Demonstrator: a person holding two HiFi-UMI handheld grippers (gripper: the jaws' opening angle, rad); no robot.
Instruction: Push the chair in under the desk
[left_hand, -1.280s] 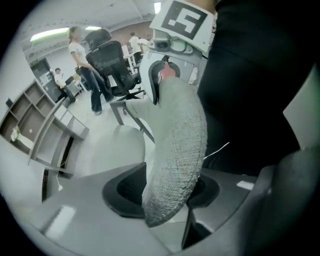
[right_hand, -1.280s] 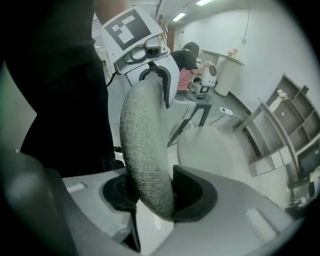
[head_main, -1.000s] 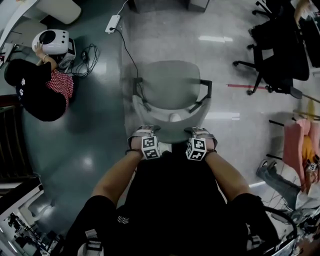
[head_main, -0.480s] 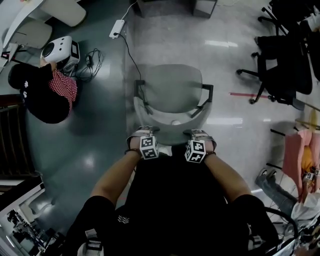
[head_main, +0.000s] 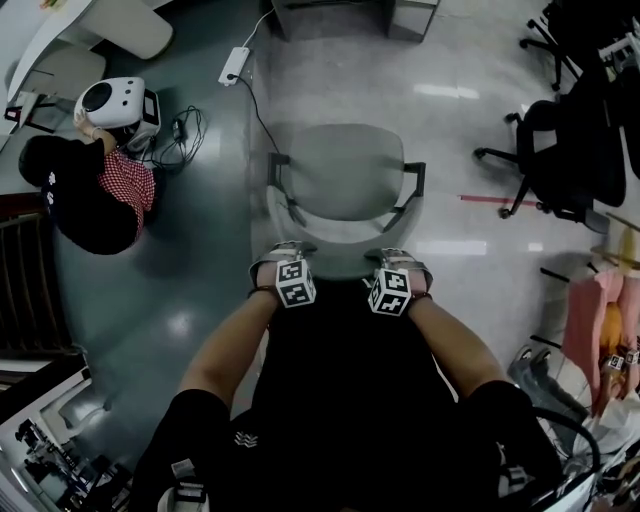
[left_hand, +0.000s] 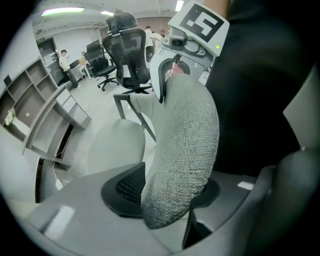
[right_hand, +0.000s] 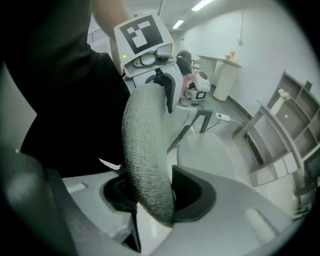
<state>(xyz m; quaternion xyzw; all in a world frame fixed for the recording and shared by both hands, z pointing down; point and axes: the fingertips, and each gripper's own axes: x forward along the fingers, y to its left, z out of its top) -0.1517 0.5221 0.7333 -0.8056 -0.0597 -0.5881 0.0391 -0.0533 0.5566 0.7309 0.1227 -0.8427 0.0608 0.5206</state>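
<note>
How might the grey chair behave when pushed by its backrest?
Probably glides: the chair stands on glossy floor, base hidden. The fabric backrest, clamped by the left hand-held gripper and right hand-held gripper, likely gives slightly without slipping. Pushing high might tip it.

My head view looking steeply down from above onto the chair (head_main: 345, 200), both gripper views close against its backrest (left_hand: 185, 150), looking along it from opposite ends toward each other, backrest and seat (left_hand: 117, 147) shared by all three.
</note>
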